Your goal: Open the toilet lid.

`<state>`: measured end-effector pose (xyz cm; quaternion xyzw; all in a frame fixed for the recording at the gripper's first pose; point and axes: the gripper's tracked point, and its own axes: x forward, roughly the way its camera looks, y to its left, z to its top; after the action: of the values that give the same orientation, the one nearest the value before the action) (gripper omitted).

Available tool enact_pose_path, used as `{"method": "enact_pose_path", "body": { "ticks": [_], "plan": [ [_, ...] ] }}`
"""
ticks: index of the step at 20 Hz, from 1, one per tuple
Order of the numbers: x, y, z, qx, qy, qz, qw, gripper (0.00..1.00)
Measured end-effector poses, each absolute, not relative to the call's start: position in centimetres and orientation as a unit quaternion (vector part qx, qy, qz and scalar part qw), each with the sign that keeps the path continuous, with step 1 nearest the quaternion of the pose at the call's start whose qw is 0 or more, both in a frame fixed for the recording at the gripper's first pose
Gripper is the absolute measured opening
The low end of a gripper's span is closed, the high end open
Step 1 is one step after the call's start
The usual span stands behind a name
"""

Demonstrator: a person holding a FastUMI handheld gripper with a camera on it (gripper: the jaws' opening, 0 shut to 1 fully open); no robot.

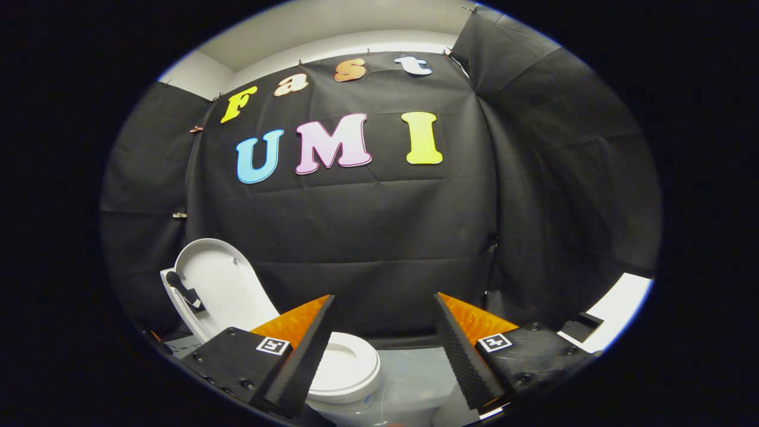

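A white toilet (347, 370) stands low down beyond my left finger. Its lid (222, 284) is raised upright, leaning back to the left, with a small dark handle (182, 289) on its edge. The seat ring lies flat over the bowl, partly hidden by my left finger (296, 362). My gripper (382, 356) is open, with a wide gap between the fingers and nothing held. It hovers above and to the right of the bowl, apart from the lid.
Black cloth walls close off the back and both sides. A pale floor (409, 373) shows between the fingers. A white surface (622, 308) with a small dark object (581, 325) lies beyond my right finger.
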<state>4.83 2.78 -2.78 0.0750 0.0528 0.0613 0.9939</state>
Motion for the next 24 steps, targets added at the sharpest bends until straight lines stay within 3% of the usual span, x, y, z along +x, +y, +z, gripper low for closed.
{"method": "enact_pose_path", "body": {
  "ticks": [24],
  "plan": [
    [4.1,4.5,-1.5,0.026,0.026,0.085,0.996,0.99]
  ]
}}
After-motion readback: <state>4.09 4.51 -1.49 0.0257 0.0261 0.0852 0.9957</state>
